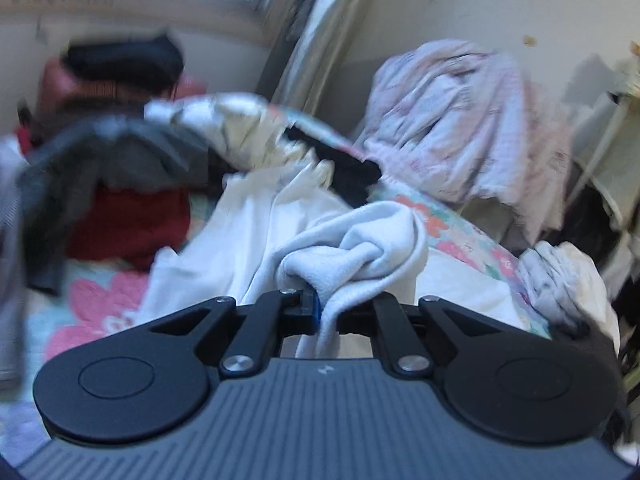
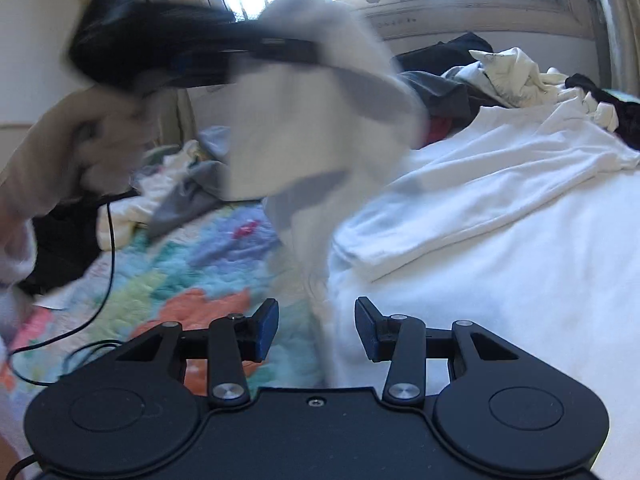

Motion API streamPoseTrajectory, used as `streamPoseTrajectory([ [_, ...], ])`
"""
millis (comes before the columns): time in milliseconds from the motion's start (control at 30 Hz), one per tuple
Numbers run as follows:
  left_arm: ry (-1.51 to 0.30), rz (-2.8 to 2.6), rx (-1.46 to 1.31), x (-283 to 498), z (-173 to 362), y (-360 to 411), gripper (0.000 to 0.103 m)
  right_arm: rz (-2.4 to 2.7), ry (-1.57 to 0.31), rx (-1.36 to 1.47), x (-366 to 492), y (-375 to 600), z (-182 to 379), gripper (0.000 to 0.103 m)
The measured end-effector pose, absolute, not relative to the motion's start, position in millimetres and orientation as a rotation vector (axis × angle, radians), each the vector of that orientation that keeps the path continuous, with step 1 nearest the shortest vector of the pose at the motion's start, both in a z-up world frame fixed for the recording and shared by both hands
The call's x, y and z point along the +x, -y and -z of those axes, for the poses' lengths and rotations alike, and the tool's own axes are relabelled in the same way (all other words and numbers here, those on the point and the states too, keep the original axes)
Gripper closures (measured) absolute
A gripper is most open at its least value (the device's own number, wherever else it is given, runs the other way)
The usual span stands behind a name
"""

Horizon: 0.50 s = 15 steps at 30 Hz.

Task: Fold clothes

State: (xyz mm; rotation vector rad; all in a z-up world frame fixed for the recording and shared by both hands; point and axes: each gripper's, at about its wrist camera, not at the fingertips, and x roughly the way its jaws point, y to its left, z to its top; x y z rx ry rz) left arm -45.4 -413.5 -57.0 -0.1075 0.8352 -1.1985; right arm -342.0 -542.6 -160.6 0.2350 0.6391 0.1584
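Note:
My left gripper [image 1: 320, 300] is shut on a pale grey-white fleece garment [image 1: 360, 248], bunched over the jaws. In the right wrist view that same garment [image 2: 320, 120] hangs blurred in the air from the left gripper [image 2: 280, 52], its lower end reaching down to the bed in front of my right gripper. My right gripper [image 2: 316, 328] is open and empty, low over the bed, with the garment's hanging end just ahead of the gap between its fingers. A folded white shirt [image 2: 480, 184] lies flat on the bed to the right.
The bed has a floral quilt [image 2: 180, 272]. Piles of clothes lie on it: red and grey items [image 1: 120, 200], a white and black heap [image 2: 540, 76], a pink-white bundle [image 1: 460, 120]. A black cable [image 2: 108, 240] trails at the left. A window is behind.

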Motion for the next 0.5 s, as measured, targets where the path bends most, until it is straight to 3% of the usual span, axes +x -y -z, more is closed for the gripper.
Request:
streamPoseTrajectory([
  [67,-0.927,1.175,-0.091,-22.0,80.4,445.9,0.094,-0.120,-0.652,0.202,-330.0,547.0,159.8,0.055],
  [100,-0.972,1.163,-0.079,-10.5,92.4,461.8,0.089,-0.102,-0.663,0.191,-324.5,550.8,159.3,0.055],
  [133,-1.014,1.150,-0.053,-3.3,100.9,473.0,0.077,-0.082,-0.677,0.180,-319.3,555.3,158.7,0.055],
  [233,-1.115,1.132,0.005,13.2,118.7,496.5,0.059,-0.016,-0.707,0.182,-301.0,573.8,156.8,0.055],
  [300,-1.143,1.167,-0.024,22.4,121.8,501.4,0.053,-0.003,-0.701,0.160,-292.3,582.3,152.8,0.055],
  [500,-1.128,1.231,-0.025,38.5,131.3,505.5,0.055,-0.046,-0.687,-0.009,-244.9,571.6,148.6,0.044],
])
